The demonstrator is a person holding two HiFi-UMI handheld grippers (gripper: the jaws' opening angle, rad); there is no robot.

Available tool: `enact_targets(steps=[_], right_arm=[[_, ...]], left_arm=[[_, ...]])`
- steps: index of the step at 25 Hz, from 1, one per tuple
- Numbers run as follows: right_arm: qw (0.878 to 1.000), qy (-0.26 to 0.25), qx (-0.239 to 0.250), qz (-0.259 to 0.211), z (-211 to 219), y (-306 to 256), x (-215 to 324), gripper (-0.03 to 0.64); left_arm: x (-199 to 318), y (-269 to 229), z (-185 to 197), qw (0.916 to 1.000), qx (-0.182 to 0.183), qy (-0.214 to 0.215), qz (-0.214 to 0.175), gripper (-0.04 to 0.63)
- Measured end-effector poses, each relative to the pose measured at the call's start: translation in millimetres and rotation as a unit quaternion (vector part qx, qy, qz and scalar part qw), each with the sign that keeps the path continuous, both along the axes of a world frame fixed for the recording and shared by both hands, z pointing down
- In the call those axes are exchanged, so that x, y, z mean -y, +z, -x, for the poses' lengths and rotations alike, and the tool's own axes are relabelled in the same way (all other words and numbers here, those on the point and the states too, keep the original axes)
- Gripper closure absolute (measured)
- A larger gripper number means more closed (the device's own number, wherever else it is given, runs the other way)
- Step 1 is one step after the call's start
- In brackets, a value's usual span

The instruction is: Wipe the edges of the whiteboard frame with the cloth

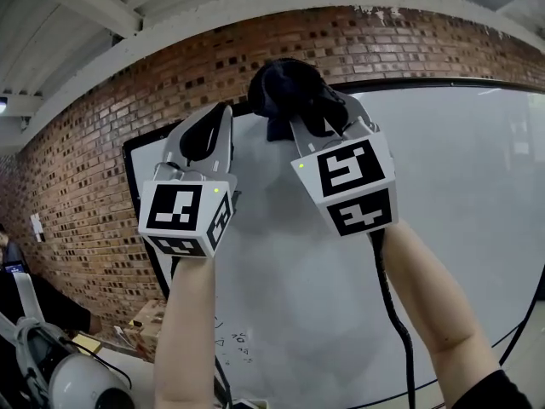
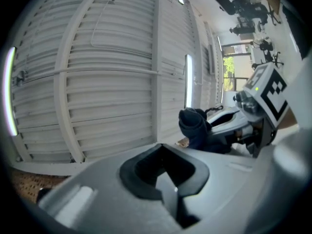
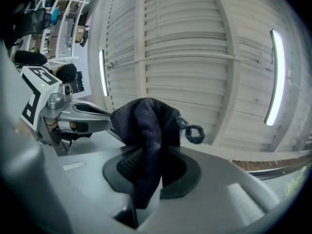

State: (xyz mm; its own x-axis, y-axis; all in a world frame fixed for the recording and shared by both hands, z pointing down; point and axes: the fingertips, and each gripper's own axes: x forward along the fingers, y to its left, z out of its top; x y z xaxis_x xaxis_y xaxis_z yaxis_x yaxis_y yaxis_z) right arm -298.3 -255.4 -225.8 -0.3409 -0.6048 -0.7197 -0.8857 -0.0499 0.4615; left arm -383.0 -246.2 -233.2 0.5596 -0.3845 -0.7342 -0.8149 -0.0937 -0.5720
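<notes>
Right claw: your right gripper (image 3: 146,167) is clamped on the cloth (image 3: 146,123), with the wad bunched ahead of the tips, likely to pad against the edge.
Left claw: your left gripper (image 2: 168,177) has its jaws together, nothing in them, just beside the right one.
Frame: the top edge of the whiteboard frame (image 1: 443,83) is right at the cloth-side tips.
Hidden: the wad covers the cloth-to-frame contact; the lower frame is cut off.

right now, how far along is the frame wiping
Done: the cloth is picked up and clamped in the right tool.

In hand: the cloth is up at the top edge of the whiteboard frame, towards its left corner. The left tool is beside it, shut and empty.

Left: nothing shows which stretches are wiped, so the long top edge to the right and the sides probably remain.
</notes>
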Motion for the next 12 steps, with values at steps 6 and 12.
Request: enact_targets(steps=[6, 12], right_arm=[[1.000, 0.021, -0.006, 0.006, -30.6, -0.2, -5.9, 0.555], [0.998, 0.058, -0.024, -0.008, -39.6, 6.3, -13.6, 0.555]], left_arm=[[-3.3, 5.4, -33.0, 0.9999, -0.007, 0.009, 0.011, 0.600], [-4.9, 17.6, -55.9, 0.9993, 0.005, 0.035, 0.014, 0.601]])
